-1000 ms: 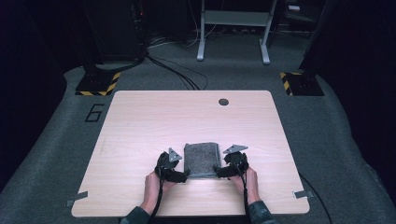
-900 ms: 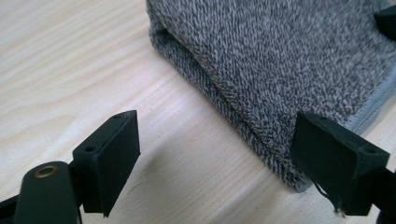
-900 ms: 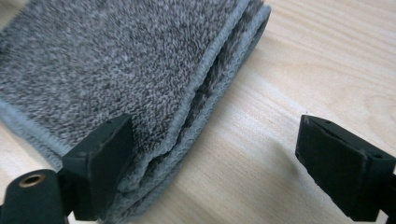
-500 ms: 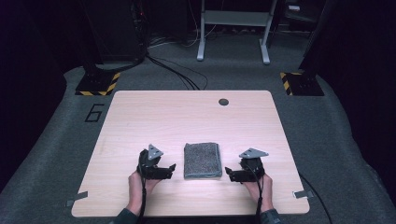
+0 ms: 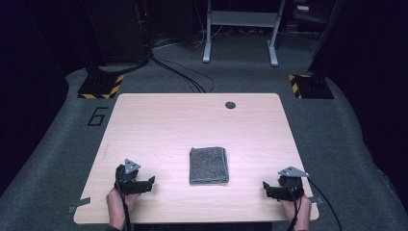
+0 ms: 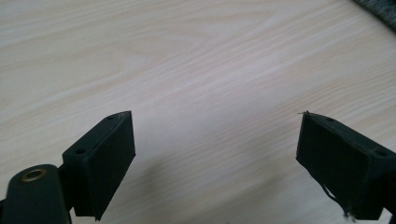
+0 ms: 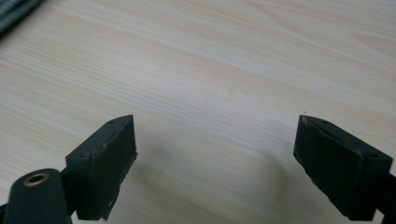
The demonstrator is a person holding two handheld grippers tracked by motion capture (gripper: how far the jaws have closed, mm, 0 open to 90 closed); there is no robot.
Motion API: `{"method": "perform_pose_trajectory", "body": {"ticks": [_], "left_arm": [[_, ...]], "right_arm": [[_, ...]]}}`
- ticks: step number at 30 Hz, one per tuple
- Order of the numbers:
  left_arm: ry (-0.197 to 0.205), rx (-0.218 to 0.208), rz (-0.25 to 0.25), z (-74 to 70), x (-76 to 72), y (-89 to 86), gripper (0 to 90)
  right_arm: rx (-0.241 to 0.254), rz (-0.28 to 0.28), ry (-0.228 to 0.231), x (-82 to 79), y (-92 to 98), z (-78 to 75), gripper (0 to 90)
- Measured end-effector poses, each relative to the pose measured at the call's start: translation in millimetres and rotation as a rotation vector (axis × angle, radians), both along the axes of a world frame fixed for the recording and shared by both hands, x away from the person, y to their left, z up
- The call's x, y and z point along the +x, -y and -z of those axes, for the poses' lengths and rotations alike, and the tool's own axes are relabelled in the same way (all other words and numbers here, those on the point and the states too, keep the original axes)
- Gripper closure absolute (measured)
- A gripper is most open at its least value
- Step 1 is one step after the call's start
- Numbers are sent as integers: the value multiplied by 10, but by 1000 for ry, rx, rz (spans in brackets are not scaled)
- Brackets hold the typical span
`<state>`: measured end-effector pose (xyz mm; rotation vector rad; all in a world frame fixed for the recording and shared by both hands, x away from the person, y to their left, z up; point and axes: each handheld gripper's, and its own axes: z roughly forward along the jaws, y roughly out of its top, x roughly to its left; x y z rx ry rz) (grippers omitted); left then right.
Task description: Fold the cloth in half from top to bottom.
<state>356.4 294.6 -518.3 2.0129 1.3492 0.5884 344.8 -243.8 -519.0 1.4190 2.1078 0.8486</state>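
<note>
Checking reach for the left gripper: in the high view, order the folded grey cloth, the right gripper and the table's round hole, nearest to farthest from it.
1. Folded grey cloth, table centre, to the left gripper's right.
2. Round hole, far edge.
3. Right gripper, near right corner.

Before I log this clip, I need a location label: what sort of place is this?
Probably a lab or recording studio: a light wooden table on grey carpet marked with a painted 6, yellow-black hazard-striped stand bases, and black cables trailing across the floor in a dark room.
</note>
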Motion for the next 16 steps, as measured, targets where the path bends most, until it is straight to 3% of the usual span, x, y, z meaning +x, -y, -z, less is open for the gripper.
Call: {"method": "perform_pose_trajectory", "body": {"ticks": [3,7,10,13,16], "left_arm": [[-4,0,-23,41,-14,-80,106],[-4,-12,-39,97,-21,-169,98],[26,-22,-67,127,-34,-218,93],[29,-21,-95,132,-16,-231,85],[22,-22,-95,131,-2,-231,67]], "right_arm": [[-3,37,0,-4,129,48,115],[44,62,16,11,256,91,106],[45,63,24,34,281,102,83],[39,85,8,76,285,110,2],[36,91,0,90,287,112,0]]}}
